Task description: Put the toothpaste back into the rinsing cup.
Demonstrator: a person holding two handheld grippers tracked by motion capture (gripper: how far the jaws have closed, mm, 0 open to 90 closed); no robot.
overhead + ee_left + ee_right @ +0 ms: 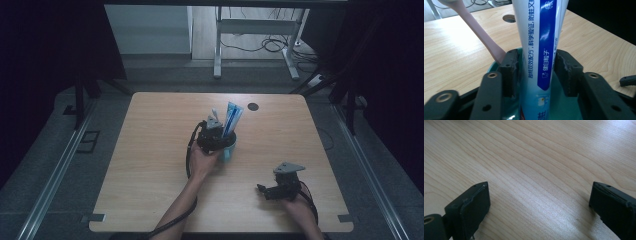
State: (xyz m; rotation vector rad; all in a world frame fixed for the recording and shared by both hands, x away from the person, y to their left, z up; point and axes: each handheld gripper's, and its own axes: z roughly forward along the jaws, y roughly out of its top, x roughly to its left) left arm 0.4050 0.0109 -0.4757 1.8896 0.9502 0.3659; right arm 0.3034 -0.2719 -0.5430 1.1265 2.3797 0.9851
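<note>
A white and blue toothpaste tube (233,118) (539,50) stands upright in a teal cup (229,151) (564,105) near the middle of the table. A pale pink toothbrush (214,114) (479,30) leans in the same cup. My left gripper (224,132) (535,62) is over the cup, its jaws on either side of the tube with a thin gap showing at the left pad, so it is open. My right gripper (261,189) (539,202) rests near the table's front right, jaws wide open over bare wood.
The wooden table (150,165) has a round cable hole (253,106) (509,18) behind the cup. A desk frame and cables (270,45) stand on the floor beyond the far edge. Dark curtains hang at both sides.
</note>
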